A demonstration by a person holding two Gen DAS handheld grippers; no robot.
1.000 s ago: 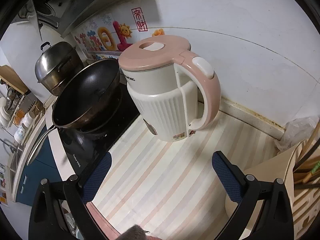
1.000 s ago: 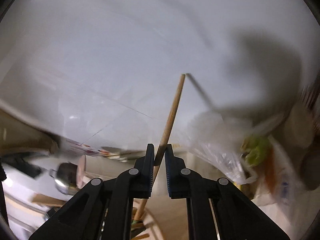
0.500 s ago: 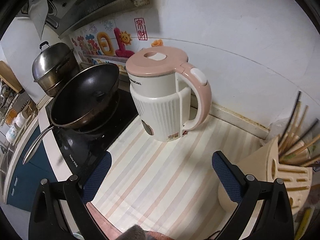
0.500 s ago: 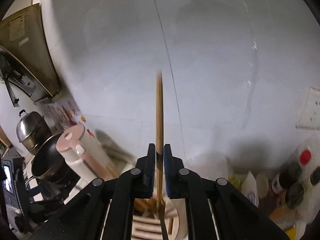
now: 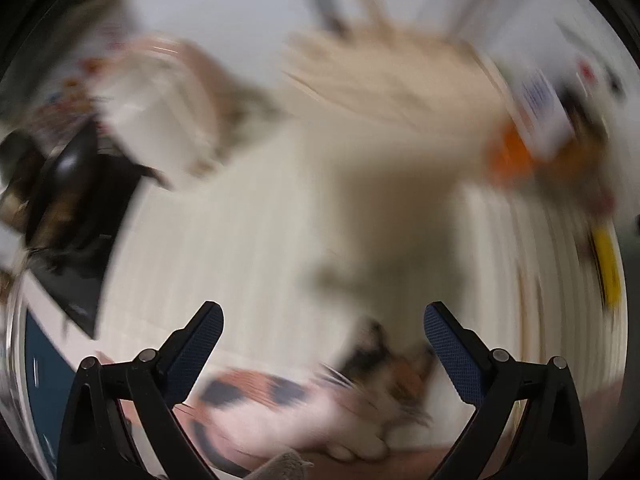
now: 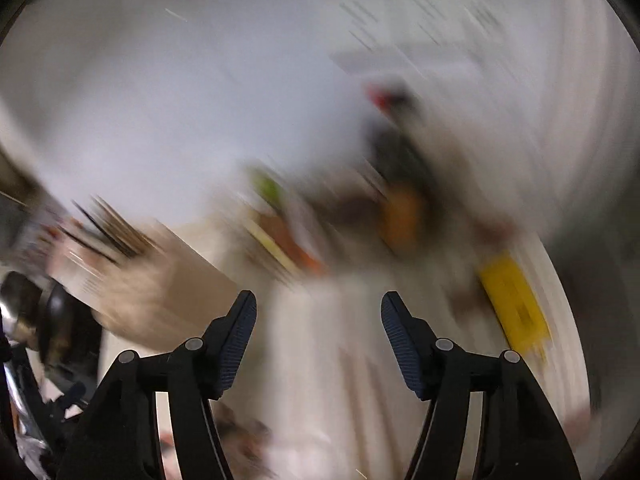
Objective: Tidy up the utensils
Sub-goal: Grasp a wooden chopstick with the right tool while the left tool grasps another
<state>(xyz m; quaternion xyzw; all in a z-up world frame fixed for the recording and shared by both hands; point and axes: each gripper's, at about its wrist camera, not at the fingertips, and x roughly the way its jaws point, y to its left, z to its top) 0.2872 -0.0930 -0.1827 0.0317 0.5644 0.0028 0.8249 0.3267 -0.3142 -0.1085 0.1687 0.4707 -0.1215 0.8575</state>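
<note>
Both views are smeared by fast motion. In the left wrist view my left gripper (image 5: 323, 320) is open and holds nothing, above the pale striped counter (image 5: 240, 248). The beige utensil holder (image 5: 392, 80) shows as a blur ahead of it, with sticks rising from its top. In the right wrist view my right gripper (image 6: 318, 308) has its jaws opening, and nothing is between them. The utensil holder (image 6: 160, 280) with dark and wooden chopsticks (image 6: 108, 232) lies to its left. The single wooden chopstick is out of sight.
The pink and white kettle (image 5: 160, 104) and the dark wok (image 5: 68, 168) blur at the left of the left wrist view. A cloth with a cat pattern (image 5: 320, 396) lies near the counter's front. Bottles and a yellow object (image 6: 512, 304) crowd the right.
My right gripper has let go of the wooden chopstick and its jaws have spread apart. Both hands have swung quickly sideways and tipped down toward the counter; the left gripper stayed open.
</note>
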